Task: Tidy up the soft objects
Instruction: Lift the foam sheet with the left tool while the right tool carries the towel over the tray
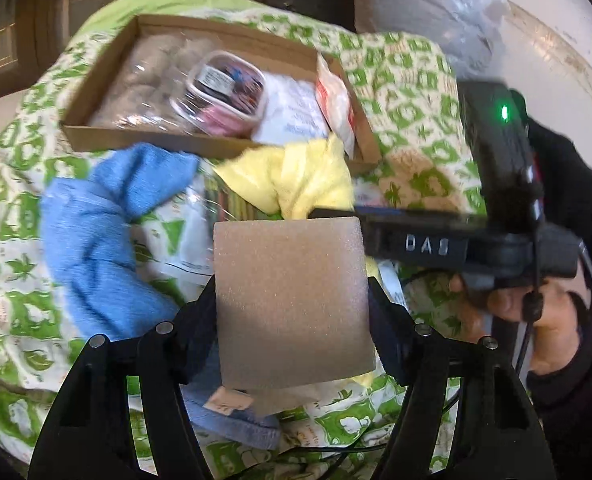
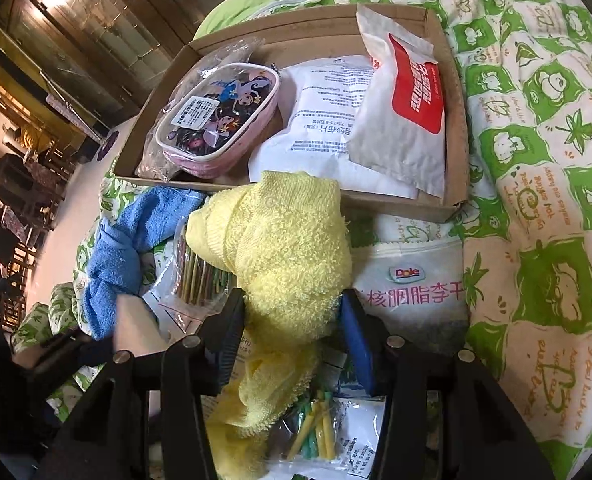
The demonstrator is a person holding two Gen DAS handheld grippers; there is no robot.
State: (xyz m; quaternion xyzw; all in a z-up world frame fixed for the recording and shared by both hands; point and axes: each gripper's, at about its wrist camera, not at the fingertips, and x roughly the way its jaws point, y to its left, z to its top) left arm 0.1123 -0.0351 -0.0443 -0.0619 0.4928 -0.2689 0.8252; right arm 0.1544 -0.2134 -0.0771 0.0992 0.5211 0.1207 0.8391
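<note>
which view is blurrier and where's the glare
Left wrist view: motion blur smears the blue towel, the cardboard box contents and the right gripper; glare on the plastic wrap in the box. Right wrist view: sharper, the yellow towel crisp; bright glare on the glass cabinet upper left.

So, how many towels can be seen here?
2. The yellow towel is between the fingers of the right tool, in front of the cardboard box. The blue towel lies to its left on the bedcover. Others may be hidden.
</note>
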